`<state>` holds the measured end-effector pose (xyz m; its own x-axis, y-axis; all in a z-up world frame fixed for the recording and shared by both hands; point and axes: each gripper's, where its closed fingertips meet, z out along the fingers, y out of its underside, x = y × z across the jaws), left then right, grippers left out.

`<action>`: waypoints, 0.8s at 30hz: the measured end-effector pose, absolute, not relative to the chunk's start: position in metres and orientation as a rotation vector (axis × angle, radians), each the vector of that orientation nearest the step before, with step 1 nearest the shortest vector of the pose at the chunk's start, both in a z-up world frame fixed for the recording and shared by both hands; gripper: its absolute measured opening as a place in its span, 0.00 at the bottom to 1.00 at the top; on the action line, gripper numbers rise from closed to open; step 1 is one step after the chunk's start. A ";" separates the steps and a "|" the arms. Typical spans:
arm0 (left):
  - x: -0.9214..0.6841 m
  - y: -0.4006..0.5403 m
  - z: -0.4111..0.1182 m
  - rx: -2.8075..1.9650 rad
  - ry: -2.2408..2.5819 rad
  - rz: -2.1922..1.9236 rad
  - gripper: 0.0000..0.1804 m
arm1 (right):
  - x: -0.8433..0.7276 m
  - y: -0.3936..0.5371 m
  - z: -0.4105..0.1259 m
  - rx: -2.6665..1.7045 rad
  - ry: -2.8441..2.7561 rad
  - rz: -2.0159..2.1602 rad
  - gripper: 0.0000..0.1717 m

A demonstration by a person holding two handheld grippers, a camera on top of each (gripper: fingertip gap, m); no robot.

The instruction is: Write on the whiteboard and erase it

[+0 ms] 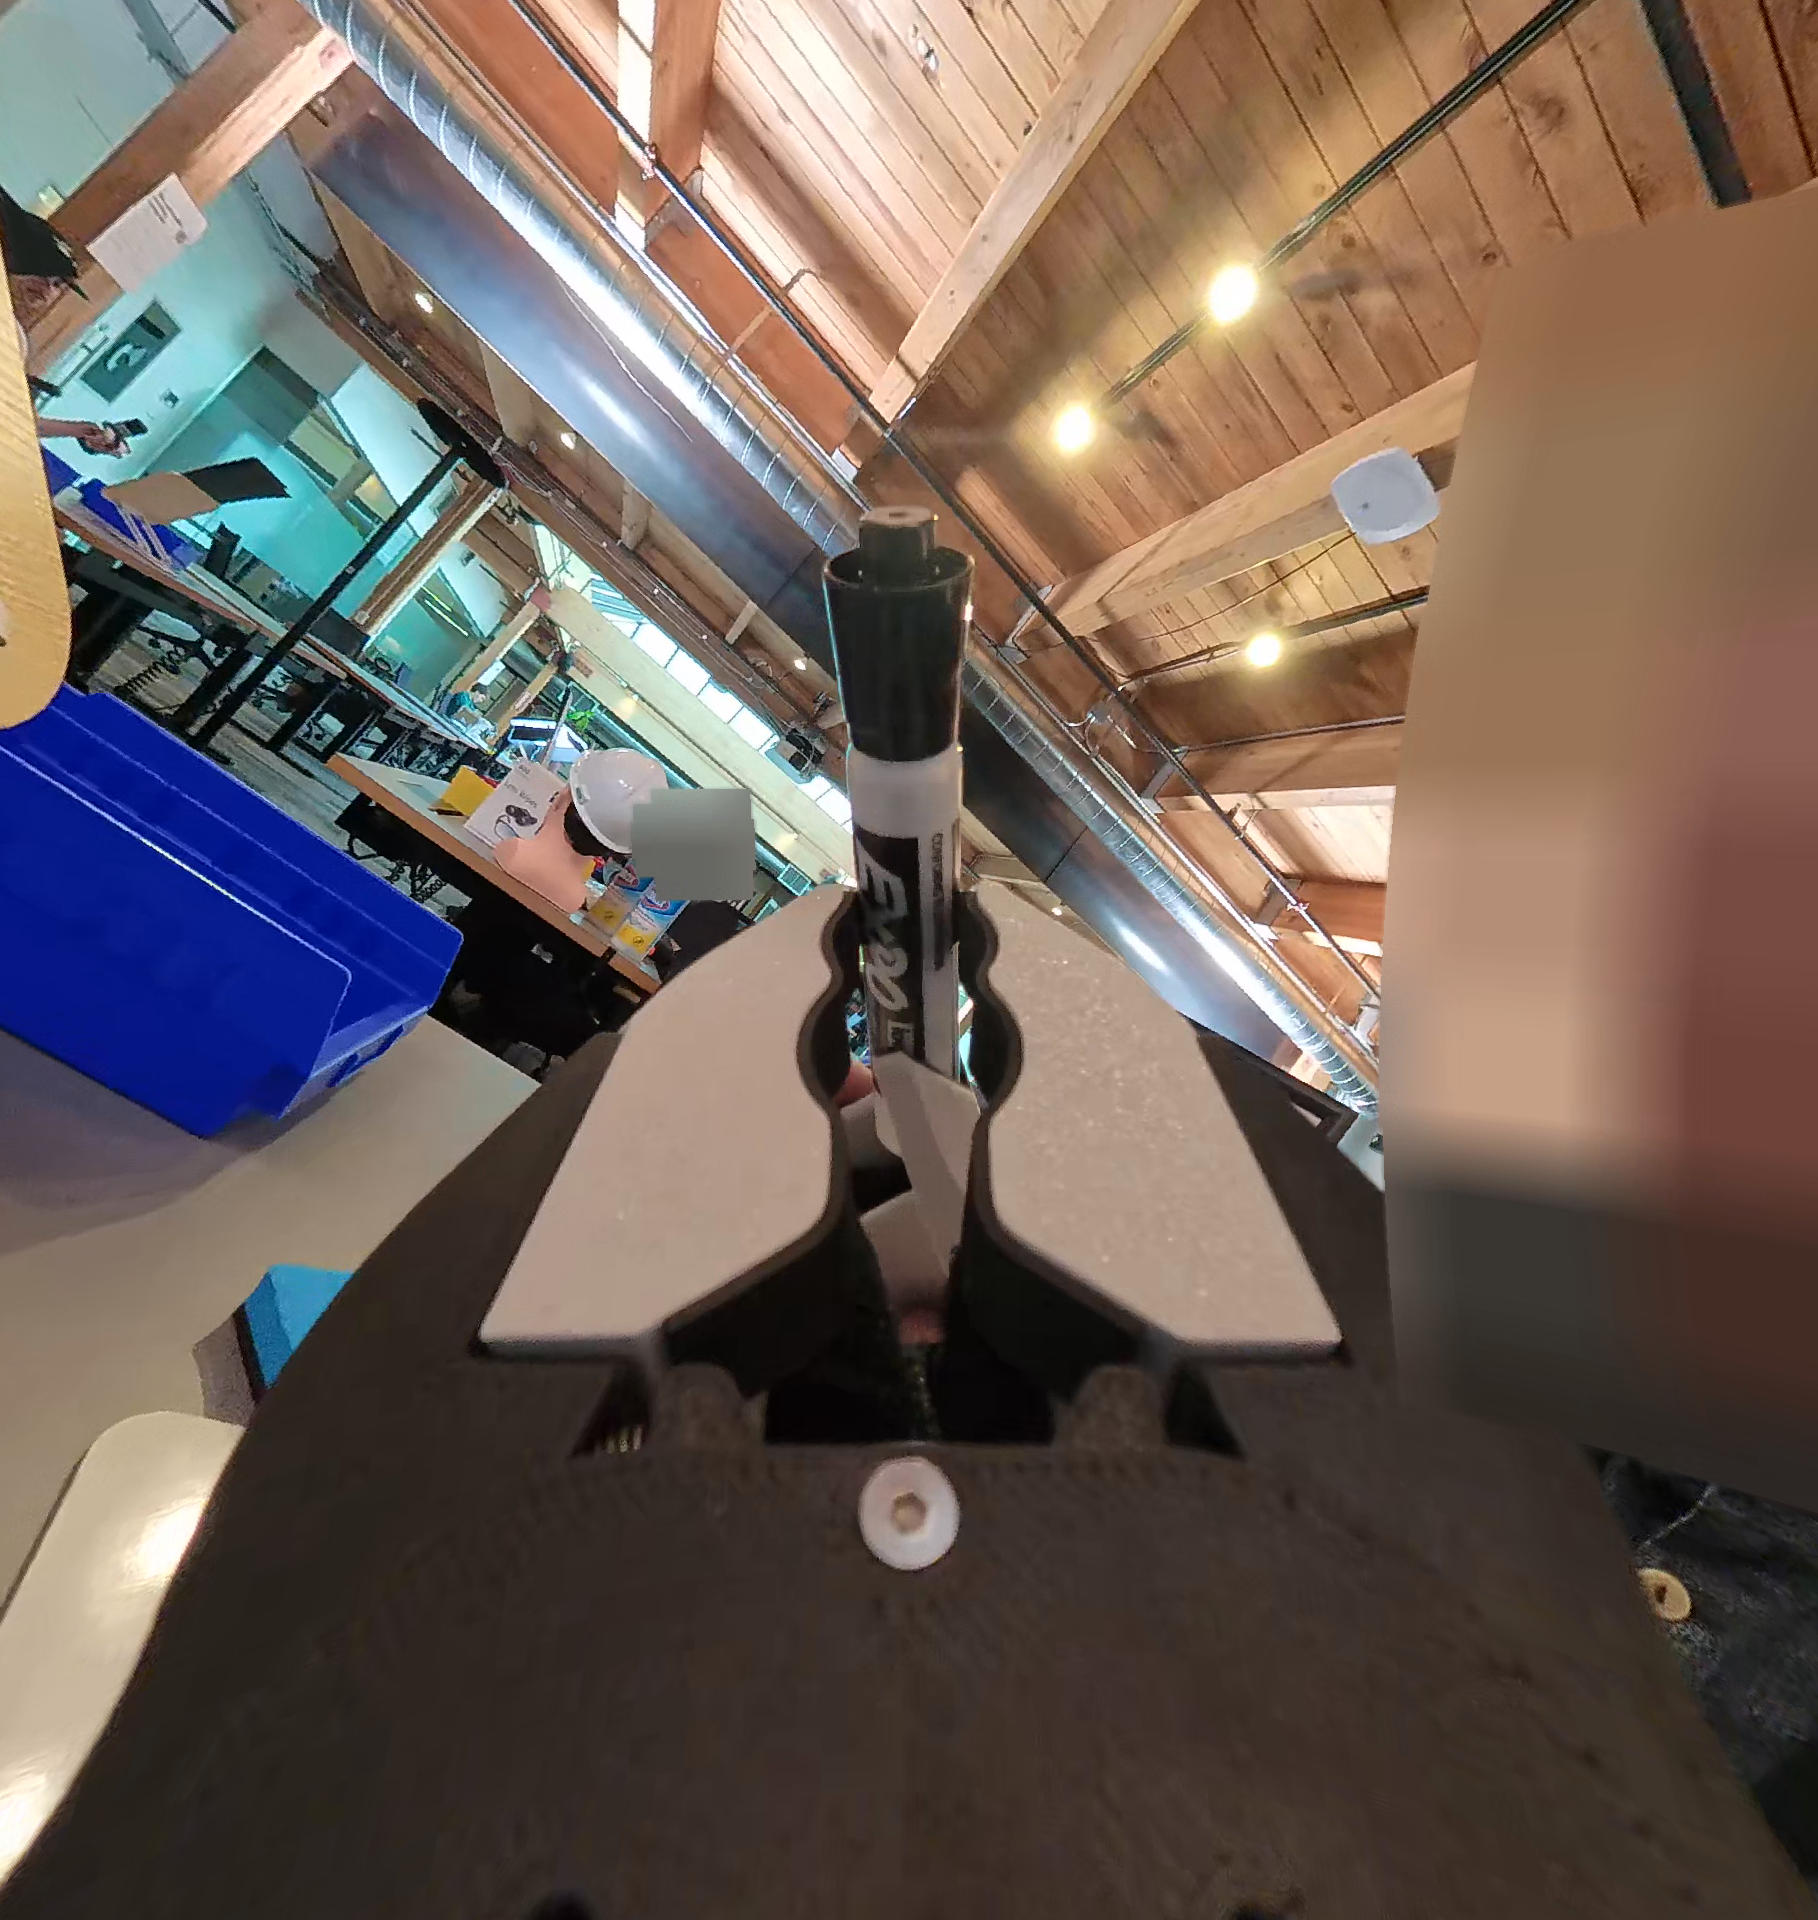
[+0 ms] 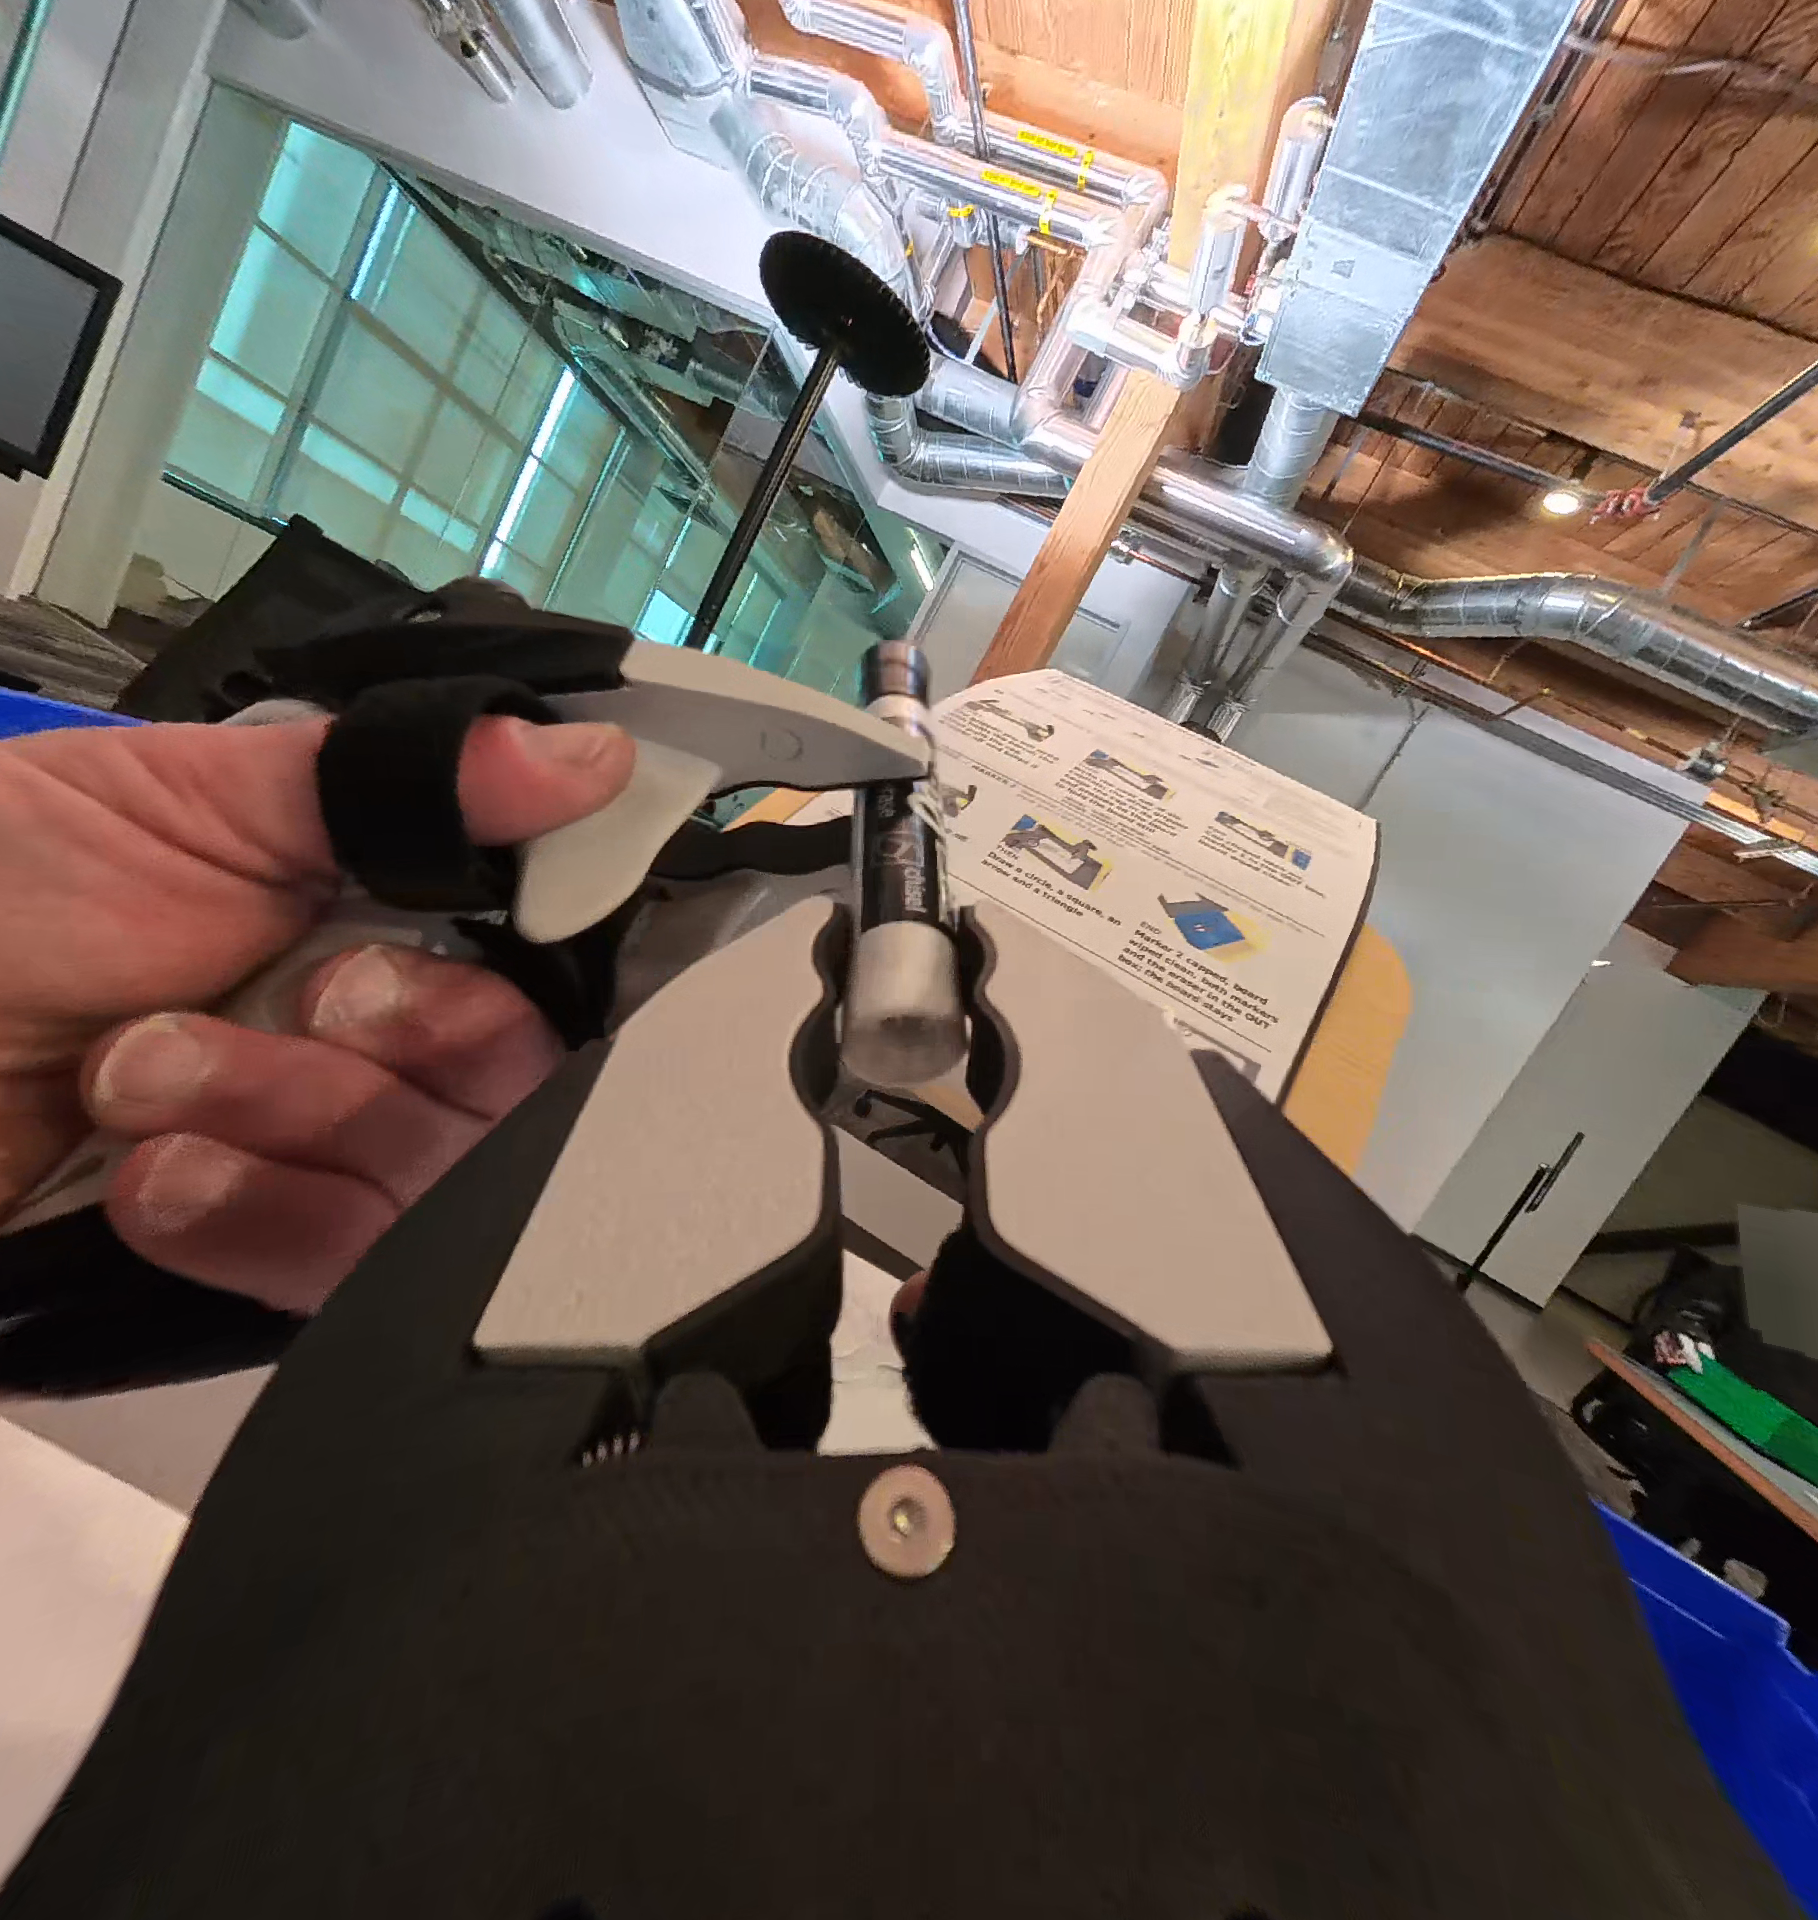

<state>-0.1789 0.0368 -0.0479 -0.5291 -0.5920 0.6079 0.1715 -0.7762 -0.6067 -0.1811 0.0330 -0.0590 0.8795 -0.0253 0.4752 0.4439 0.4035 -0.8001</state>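
A black dry-erase marker (image 1: 900,831) with its black cap (image 1: 894,644) on points up towards the ceiling. My left gripper (image 1: 910,914) is shut on its barrel near the fingertips. In the right wrist view the same marker (image 2: 900,883) stands between my right gripper's (image 2: 900,935) fingers, with its white rear end (image 2: 900,1023) towards the camera. The right pads press on the barrel just above that end. The left gripper's grey finger (image 2: 770,738), held by a hand (image 2: 209,935), clamps the marker farther up. A white blade-like finger (image 1: 926,1143) shows behind my left fingers.
A blue bin (image 1: 157,914) stands on the pale table (image 1: 105,1247) at the left. A small blue block (image 1: 292,1320) and a white rounded board (image 1: 105,1558) lie lower left. An illustrated instruction sheet (image 2: 1175,862) stands ahead; another blue bin (image 2: 1767,1714) is lower right.
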 end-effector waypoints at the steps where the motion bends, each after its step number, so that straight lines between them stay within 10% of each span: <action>1: -0.178 0.036 -0.049 -1.182 0.667 -2.320 0.10 | -0.180 0.033 -0.059 -1.123 -0.428 -0.315 0.12; 24: -0.166 0.014 -0.063 -1.211 0.605 -2.539 0.10 | -0.176 0.031 -0.062 -1.082 -0.501 -0.336 0.12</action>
<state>-0.1655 0.0137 -0.0630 -0.6172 -0.4045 0.6749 0.0564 -0.8783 -0.4748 -0.1759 0.0307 -0.0621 0.8400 -0.0184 0.5423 0.4948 0.4364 -0.7515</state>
